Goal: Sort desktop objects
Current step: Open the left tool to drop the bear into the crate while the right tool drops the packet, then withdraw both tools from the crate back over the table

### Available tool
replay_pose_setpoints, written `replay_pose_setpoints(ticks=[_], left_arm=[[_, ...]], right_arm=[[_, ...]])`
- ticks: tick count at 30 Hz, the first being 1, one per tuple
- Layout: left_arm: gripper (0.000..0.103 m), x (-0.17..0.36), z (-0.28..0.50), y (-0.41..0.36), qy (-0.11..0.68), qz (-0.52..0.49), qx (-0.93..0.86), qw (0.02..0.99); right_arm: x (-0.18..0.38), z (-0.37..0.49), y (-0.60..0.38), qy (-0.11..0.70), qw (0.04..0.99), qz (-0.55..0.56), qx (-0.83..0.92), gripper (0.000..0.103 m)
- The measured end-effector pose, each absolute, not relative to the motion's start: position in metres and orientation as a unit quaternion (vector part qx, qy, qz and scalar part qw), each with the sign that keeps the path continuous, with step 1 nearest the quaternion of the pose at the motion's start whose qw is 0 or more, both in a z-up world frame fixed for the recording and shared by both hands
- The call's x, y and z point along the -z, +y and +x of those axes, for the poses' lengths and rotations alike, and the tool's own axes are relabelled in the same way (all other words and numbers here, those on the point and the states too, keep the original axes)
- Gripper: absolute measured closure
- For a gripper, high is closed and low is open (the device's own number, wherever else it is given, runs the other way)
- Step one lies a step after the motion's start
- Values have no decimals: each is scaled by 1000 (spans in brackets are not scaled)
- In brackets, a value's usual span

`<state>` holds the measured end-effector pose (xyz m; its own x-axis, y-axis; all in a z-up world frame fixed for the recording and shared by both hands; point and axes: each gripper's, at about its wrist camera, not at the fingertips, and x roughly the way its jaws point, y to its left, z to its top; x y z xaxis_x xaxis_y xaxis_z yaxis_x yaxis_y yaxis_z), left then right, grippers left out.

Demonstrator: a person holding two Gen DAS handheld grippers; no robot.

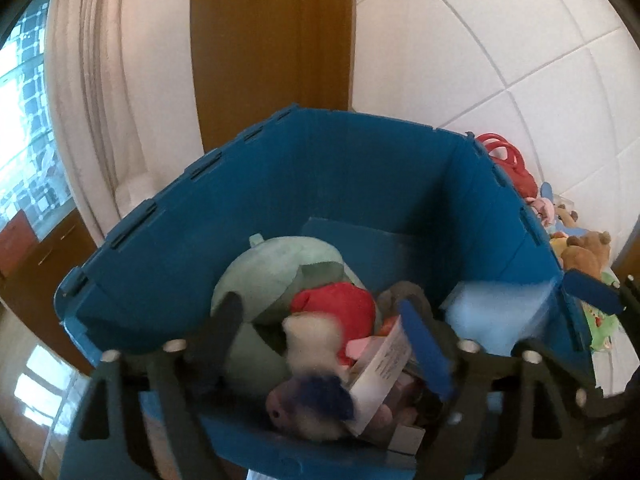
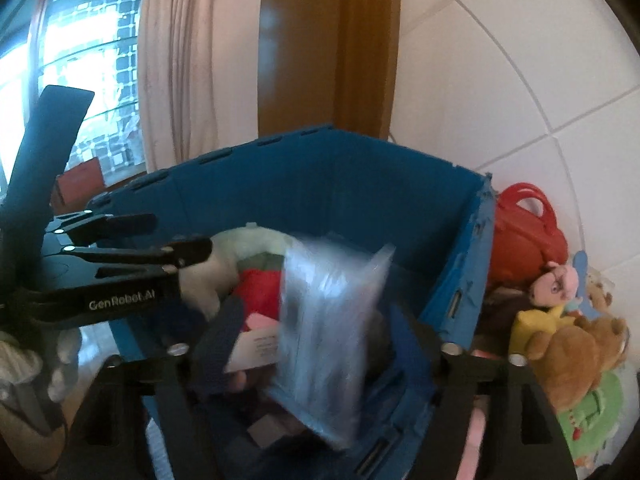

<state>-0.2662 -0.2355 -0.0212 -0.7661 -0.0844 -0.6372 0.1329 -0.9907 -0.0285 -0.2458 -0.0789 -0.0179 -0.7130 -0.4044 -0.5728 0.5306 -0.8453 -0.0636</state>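
A blue folding crate [image 1: 320,168] holds plush toys: a pale green one [image 1: 276,264], a red and white one [image 1: 336,312] and a purple one with a paper tag [image 1: 312,404]. My left gripper [image 1: 324,320] is over the crate, jaws apart, with the toys lying between them. In the right wrist view the crate [image 2: 320,184] is below my right gripper [image 2: 320,332]. A clear plastic packet [image 2: 328,328], blurred, is between its open fingers over the crate; I cannot tell if it is gripped. The left gripper [image 2: 176,256] shows at the left there.
Right of the crate lie more toys against the tiled wall: a red handbag [image 2: 528,232], a pink-faced doll [image 2: 556,280], a brown teddy [image 2: 580,356] and a green plush [image 2: 592,420]. A curtain [image 1: 104,80] and wooden post [image 1: 272,40] stand behind.
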Motion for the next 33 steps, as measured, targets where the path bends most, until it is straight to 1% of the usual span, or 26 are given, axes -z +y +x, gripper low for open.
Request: replay_pose_setpoints(ticks=[1,2,11,18,21,26,33], left_arm=[[18,21,-267,-235,36,338,939,56],[17,22,-268,-235,37,338,939,54],[17,32,-273,-239,44,352,933,61],[17,30,-267,-239,46,349,934,67],[17,27,-260,-237,46,345,935,70],[17,18,-246,-234,49,334,939,71],[17,4,-226,-215,44,317,945,63]], right_arm=[[17,-245,-79,113,253,278,920,11],[16,-244,-79,113,250,276,921,9],[14,-243,-79,111,246,275,923,8],[14,-245,-78,109,250,271,923,7],[13,-242,-77,107,252,265,924,1],[2,-233,-67,100,247,247,932,0],[-3,-218,-40,90,216,242,942,0]])
